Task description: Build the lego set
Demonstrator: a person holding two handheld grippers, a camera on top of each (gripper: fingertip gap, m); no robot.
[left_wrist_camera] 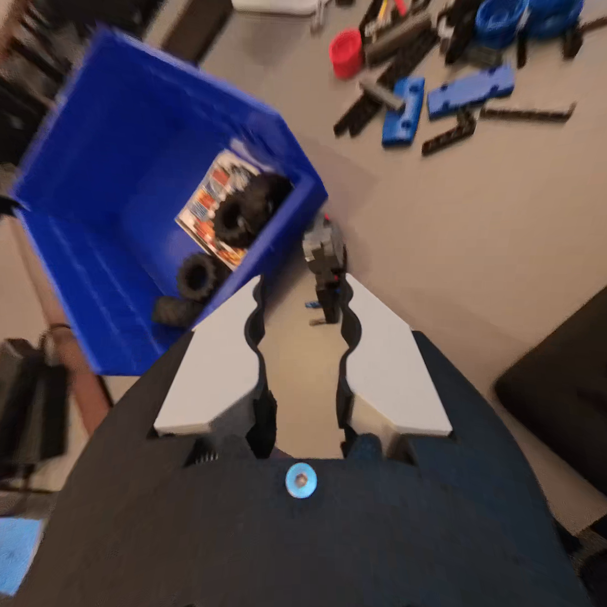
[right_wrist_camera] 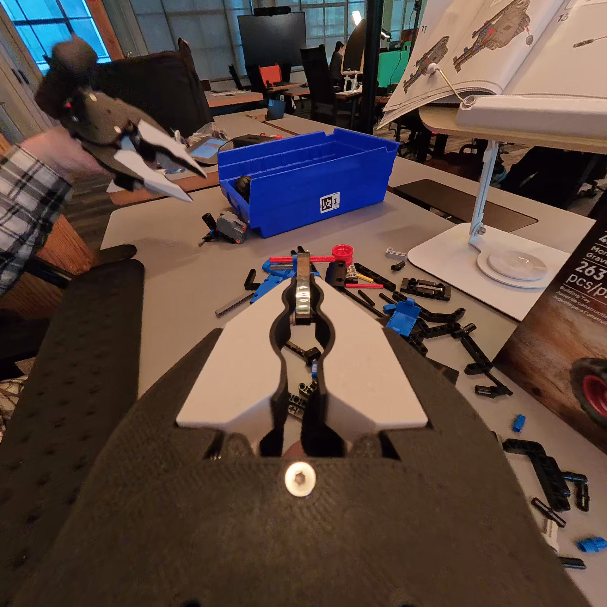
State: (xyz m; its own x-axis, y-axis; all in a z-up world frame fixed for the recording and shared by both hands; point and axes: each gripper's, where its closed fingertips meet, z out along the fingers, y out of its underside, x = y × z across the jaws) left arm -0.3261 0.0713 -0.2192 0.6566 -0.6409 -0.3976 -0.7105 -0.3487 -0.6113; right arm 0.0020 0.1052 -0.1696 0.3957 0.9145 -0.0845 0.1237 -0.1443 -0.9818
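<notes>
The blue bin point(right_wrist_camera: 308, 184) sits toward the far side of the grey bench point(right_wrist_camera: 184, 262), and everything else lies around it. Inside it are black tyres point(left_wrist_camera: 236, 216) resting on a printed sheet point(left_wrist_camera: 213, 207).

The left tool point(left_wrist_camera: 302, 289) hangs in the air just beside the bin's near corner, its two fingers spread apart with nothing between them; that view is blurred. Right below its tips, against the bin's corner, lies a small grey and black lego assembly point(right_wrist_camera: 226, 226).

The right tool point(right_wrist_camera: 303, 285) is nearer to me than the bin, with its fingers closed on a grey lego beam point(right_wrist_camera: 303, 289) that sticks out past the tips. A red axle point(right_wrist_camera: 295, 259) crosses that beam at its far end, with a red wheel hub point(right_wrist_camera: 342, 253) beside it.

Loose black and blue lego pieces point(right_wrist_camera: 427, 315) are scattered on the bench in front of the bin. An open instruction book point(right_wrist_camera: 476, 49) rests on a white stand point(right_wrist_camera: 483, 203) to the bin's right.
</notes>
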